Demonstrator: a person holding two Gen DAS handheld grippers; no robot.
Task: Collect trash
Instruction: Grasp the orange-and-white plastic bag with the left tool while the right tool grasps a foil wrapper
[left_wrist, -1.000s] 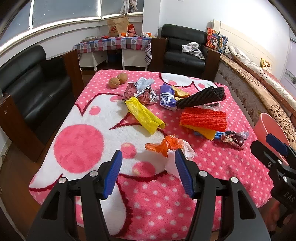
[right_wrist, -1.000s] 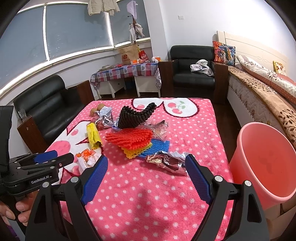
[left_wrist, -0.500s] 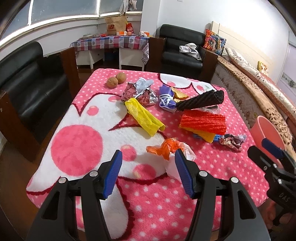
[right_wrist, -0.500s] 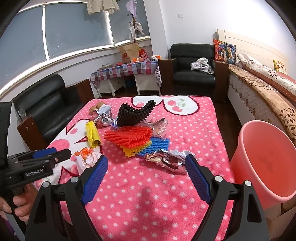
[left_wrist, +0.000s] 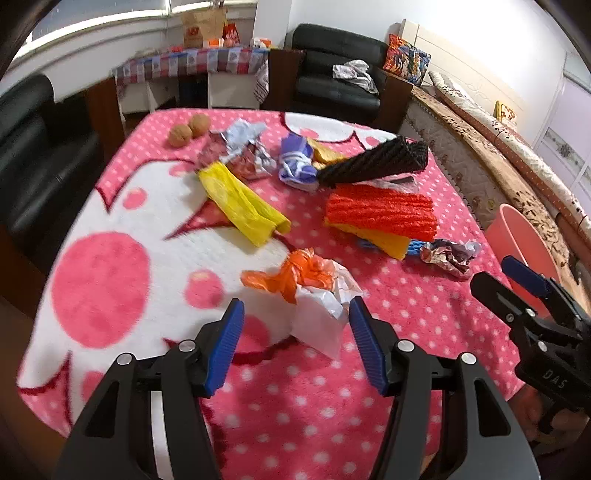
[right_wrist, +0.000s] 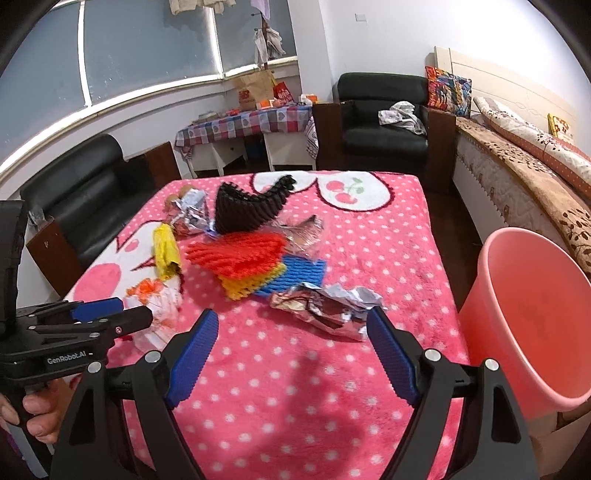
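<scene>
My left gripper (left_wrist: 295, 328) is spread wide, its jaws either side of the orange-and-white crumpled bag (left_wrist: 306, 284) at twelve o'clock. My right gripper (right_wrist: 291, 343) gapes too, foil wrapper (right_wrist: 325, 306) dead ahead at twelve. Pink bucket (right_wrist: 532, 317) stands at three o'clock beside the polka-dot blanket (right_wrist: 280, 402).
</scene>
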